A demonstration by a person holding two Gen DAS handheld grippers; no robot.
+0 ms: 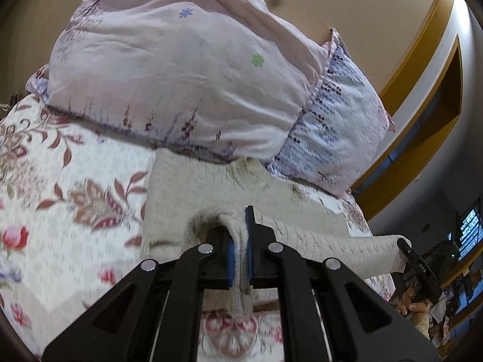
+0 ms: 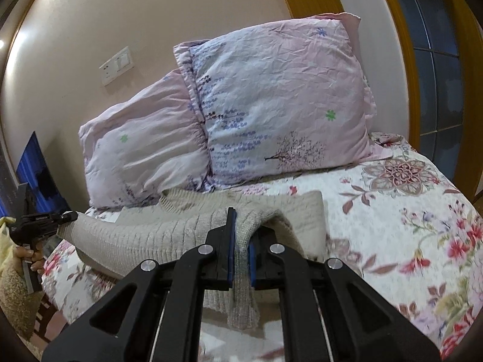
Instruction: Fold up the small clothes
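A small beige knit sweater (image 1: 181,190) lies on the floral bedspread in front of the pillows. My left gripper (image 1: 240,241) is shut on a fold of its near edge, lifted off the bed. The sweater's edge stretches right to my right gripper (image 1: 403,246), seen at the far right. In the right wrist view my right gripper (image 2: 241,238) is shut on the other corner of the sweater (image 2: 145,235), and the left gripper (image 2: 71,215) shows at the far left holding its end. Knit fabric hangs down between both pairs of blue pads.
Two pink flowered pillows (image 1: 181,69) (image 2: 271,105) lean against the beige wall at the head of the bed. The floral bedspread (image 2: 407,226) extends right and toward me. A wood-framed window (image 2: 431,60) is on the right. A wall switch (image 2: 116,65) sits above the pillows.
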